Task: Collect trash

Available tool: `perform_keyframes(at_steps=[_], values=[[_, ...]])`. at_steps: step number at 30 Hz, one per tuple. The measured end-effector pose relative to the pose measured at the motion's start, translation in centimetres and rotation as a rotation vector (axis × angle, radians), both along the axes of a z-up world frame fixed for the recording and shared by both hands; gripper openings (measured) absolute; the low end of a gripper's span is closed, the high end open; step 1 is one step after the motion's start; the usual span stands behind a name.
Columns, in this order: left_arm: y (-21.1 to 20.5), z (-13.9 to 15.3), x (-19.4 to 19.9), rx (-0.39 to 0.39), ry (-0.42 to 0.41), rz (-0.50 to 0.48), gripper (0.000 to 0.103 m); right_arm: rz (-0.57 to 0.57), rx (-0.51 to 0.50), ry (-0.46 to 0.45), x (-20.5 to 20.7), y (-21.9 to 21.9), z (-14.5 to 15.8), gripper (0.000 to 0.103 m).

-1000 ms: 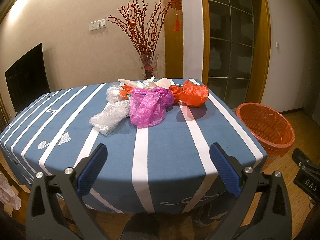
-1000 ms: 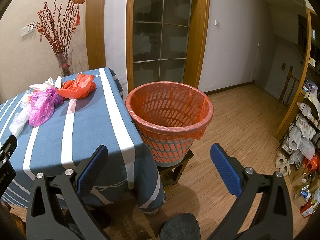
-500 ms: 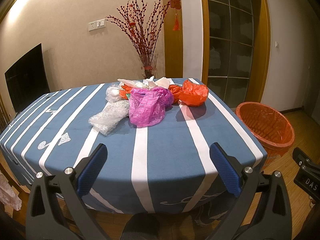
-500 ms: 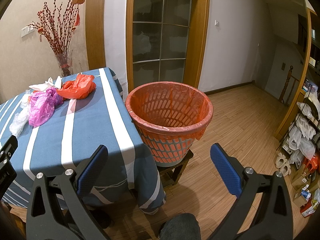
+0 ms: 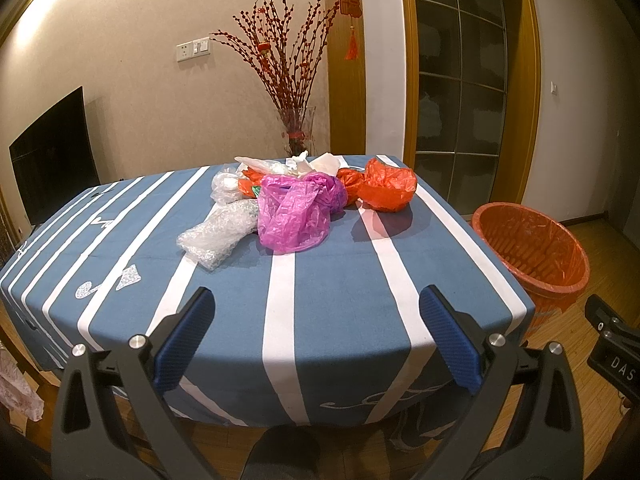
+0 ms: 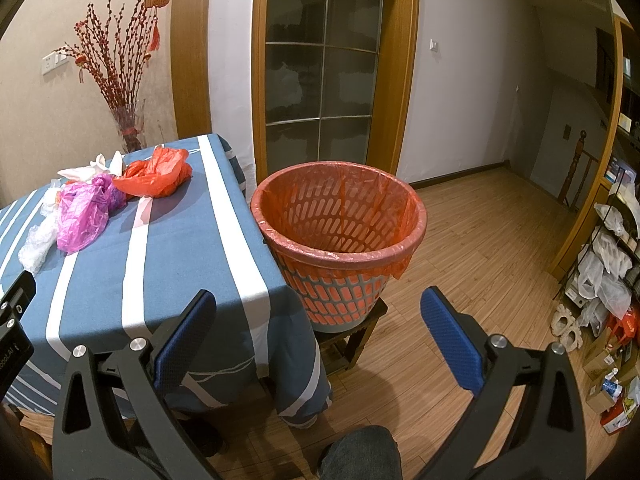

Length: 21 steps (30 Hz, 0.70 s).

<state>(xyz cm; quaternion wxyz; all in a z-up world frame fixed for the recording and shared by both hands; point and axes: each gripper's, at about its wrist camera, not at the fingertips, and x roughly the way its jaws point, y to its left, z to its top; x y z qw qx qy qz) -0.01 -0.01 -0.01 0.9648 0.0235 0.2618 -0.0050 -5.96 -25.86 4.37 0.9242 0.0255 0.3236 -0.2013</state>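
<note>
Step in hand: approach, before the first pick. Nothing appears to have been collected; the visible part of the lined orange bin [image 6: 338, 216] interior shows no trash.

Left tool [image 5: 318, 334]: jaws spread wide, nothing between them, held short of the near edge of the desk [image 5: 340, 280], aimed at the trash pile. Right tool [image 6: 318, 334]: jaws likewise wide and empty, held over the floor at the desk corner, facing the bin.

Trash location: all pieces lie clustered at the far half of the desk. The magenta bag [image 5: 296, 216] is in the middle, the clear crumpled plastic [image 5: 218, 236] touches it on the left, the orange bag [image 5: 386, 190] lies just beside it on the right, and white scraps [image 5: 298, 162] lie behind. The bin stands on a low stool beside the desk's right edge, rim roughly level with the desk top.

Next move, as judged: advance the left tool across the desk to the nearest piece, close on a raised fold, then carry it rightward over the bin rim
</note>
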Motion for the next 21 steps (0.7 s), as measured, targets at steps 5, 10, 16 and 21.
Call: perform_keyframes(at_steps=[5, 10, 16, 21], values=[[0.00, 0.00, -0.01, 0.000, -0.001, 0.000, 0.099, 0.000, 0.000, -0.001, 0.00, -0.04, 0.00, 0.101], [-0.01, 0.00, 0.01, 0.001, 0.000, 0.000, 0.099, 0.000, 0.000, 0.000, -0.01, -0.08, 0.00, 0.101], [0.00, -0.01, 0.01, 0.002, 0.001, 0.001, 0.099, 0.000, 0.000, 0.000, 0.10, -0.08, -0.08, 0.101], [0.43, -0.10, 0.32, -0.001, 0.009, 0.011, 0.099, 0.004, -0.001, -0.004, 0.24, -0.06, -0.14, 0.101]])
